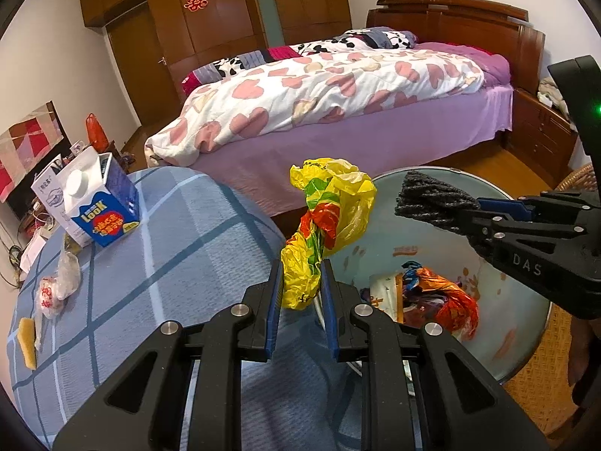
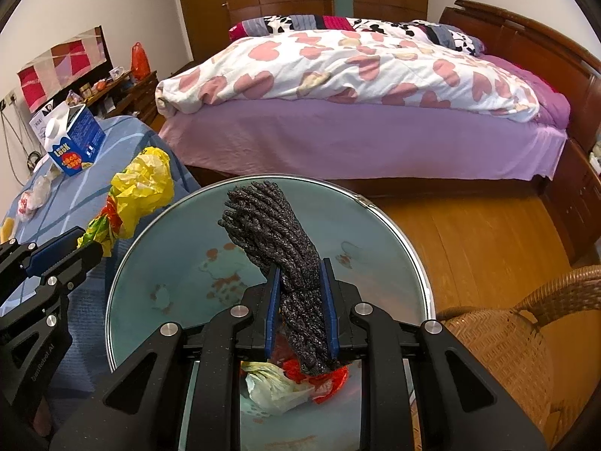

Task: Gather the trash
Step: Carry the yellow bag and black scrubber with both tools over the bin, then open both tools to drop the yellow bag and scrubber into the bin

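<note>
The right gripper (image 2: 298, 315) clamps one dark knitted bundle (image 2: 278, 233) directly above the round basin (image 2: 394, 225), the bundle's long axis running forward along the fingers, so letting go should drop it inside. The left gripper (image 1: 300, 297) pinches one crumpled yellow bag (image 1: 326, 218) at the basin's rim, just short. Beyond, on the blue checked cloth (image 1: 180, 248), stand one milk carton (image 1: 99, 203) and one clear bag (image 1: 56, 285).

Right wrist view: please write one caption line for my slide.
Right gripper holds a dark rope bundle above the round basin of trash.
</note>
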`<state>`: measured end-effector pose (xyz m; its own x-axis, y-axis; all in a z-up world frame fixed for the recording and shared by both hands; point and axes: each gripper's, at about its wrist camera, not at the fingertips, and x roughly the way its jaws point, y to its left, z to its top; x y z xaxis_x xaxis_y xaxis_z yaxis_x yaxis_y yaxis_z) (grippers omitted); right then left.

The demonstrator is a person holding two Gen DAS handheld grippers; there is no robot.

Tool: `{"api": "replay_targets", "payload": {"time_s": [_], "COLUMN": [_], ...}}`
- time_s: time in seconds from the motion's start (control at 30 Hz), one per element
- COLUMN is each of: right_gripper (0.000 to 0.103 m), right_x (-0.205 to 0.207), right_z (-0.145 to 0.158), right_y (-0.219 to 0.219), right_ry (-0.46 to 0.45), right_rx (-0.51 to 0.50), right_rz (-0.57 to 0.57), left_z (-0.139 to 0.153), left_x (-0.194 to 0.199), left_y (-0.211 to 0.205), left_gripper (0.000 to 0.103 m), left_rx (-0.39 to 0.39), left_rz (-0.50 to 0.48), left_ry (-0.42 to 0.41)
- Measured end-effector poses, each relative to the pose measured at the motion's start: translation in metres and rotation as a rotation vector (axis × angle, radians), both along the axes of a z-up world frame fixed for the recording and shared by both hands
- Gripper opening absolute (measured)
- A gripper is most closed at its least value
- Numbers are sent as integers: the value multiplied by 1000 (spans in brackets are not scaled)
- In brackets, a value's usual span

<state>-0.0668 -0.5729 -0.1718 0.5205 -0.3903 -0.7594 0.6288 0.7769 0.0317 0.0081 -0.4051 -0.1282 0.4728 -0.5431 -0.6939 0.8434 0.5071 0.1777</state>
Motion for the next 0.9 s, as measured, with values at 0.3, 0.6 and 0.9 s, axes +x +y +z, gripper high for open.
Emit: {"api": "replay_targets", "payload": {"time_s": [0.3, 0.6, 0.9], "right_gripper": [21, 22, 22], "right_x": [-3, -4, -6], "right_z": [-1, -2, -3], "right_y": [-5, -7, -8], "right_ry": [2, 1, 4], "right_rx": [5, 7, 13], "right_rz": [-13, -13, -13], "left_z": [-4, -7, -9], "left_x": [-4, -4, -6], "left_y": [-10, -13, -14], "left_gripper": [20, 20, 21], "left_rx": [16, 23, 25], "left_rz": [-20, -25, -32], "left_ry": [0, 5, 9]}}
